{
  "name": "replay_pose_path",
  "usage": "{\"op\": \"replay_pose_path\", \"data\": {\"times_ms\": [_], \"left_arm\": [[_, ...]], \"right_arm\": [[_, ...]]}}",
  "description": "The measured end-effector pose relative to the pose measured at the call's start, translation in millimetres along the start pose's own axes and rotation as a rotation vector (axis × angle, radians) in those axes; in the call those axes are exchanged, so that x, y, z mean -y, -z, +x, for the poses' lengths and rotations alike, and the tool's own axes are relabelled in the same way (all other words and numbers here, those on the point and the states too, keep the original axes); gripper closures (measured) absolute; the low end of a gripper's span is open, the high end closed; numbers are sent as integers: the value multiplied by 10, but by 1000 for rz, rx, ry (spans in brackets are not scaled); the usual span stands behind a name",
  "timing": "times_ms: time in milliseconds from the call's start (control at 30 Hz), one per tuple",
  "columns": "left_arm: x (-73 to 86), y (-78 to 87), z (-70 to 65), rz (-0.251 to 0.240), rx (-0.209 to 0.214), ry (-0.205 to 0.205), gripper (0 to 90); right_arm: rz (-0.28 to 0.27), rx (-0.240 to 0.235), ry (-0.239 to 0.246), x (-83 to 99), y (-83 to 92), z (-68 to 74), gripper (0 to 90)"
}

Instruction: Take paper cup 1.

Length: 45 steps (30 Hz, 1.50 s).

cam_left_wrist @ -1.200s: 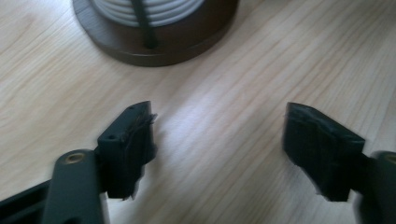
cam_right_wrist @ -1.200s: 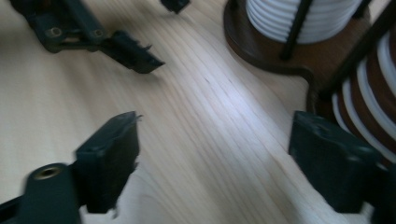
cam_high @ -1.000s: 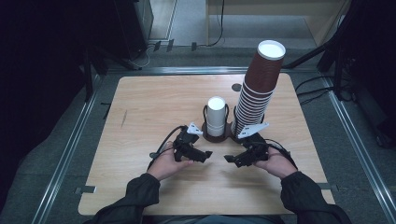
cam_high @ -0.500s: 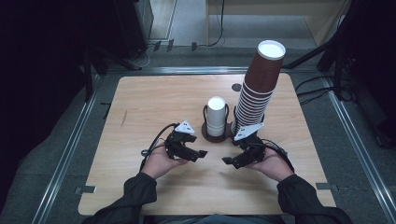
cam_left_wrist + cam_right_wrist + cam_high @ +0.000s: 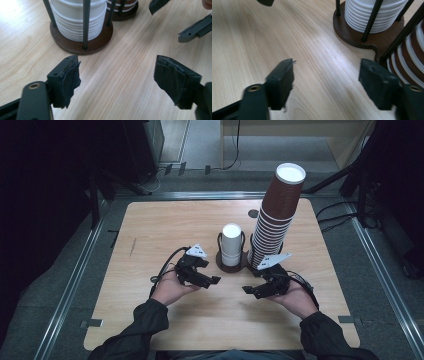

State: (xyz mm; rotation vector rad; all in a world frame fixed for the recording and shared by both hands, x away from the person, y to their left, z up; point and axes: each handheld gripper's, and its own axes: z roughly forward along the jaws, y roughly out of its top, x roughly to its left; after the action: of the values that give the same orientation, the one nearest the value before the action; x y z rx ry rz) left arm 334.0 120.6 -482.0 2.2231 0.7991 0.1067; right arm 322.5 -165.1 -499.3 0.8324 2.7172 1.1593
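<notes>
A stack of white cups (image 5: pixel 231 245) stands in a dark brown rod holder (image 5: pixel 220 257) at the table's middle. Beside it, on the right, rises a tall leaning stack of brown cups (image 5: pixel 275 215). My left gripper (image 5: pixel 214 281) hovers just in front-left of the holder, open, its jaws having just widened a little with nothing between them (image 5: pixel 118 72). The white cups (image 5: pixel 77 20) lie ahead of it. My right gripper (image 5: pixel 248 291) sits front-right of the holder, open, with its jaws just narrowing over bare wood (image 5: pixel 328 72). The brown cups (image 5: pixel 409 65) are at its right.
The wooden table (image 5: pixel 165 230) has open surface to the left and front of the holder. A small dark round disc (image 5: pixel 253 213) lies behind the cups. Metal rails (image 5: pixel 75 285) frame the table, and cables lie on the floor at the right (image 5: pixel 340 215).
The left gripper has lifted slightly and drawn a little to the left, away from the holder. The right hand has stayed about where it was.
</notes>
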Motion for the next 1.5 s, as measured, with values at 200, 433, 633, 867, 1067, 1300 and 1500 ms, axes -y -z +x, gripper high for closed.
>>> {"op": "replay_pose_path", "data": {"times_ms": [200, 433, 633, 867, 1067, 1300, 1500], "left_arm": [[-48, 49, 54, -25, 11, 11, 146], [-74, 86, 174, -19, 22, 7, 130], [-133, 135, 222, -33, 24, 1, 131], [-255, 194, 307, -53, 12, 12, 144], [-381, 234, 386, -43, 22, 12, 146], [-559, 267, 416, -51, 48, -8, 146], [-704, 265, 441, -29, 36, -49, 146]], "right_arm": [[-10, 5, 10, 12, 15, 35, 363], [-24, 14, 43, -12, -1, 73, 460], [-35, 9, 28, -58, -15, 58, 526], [-73, 21, -4, -219, -14, 40, 684], [-56, 34, -15, -284, -71, 51, 772], [-45, 49, -18, -319, -185, 93, 865], [-70, 87, -47, -389, -260, 103, 890]]}}
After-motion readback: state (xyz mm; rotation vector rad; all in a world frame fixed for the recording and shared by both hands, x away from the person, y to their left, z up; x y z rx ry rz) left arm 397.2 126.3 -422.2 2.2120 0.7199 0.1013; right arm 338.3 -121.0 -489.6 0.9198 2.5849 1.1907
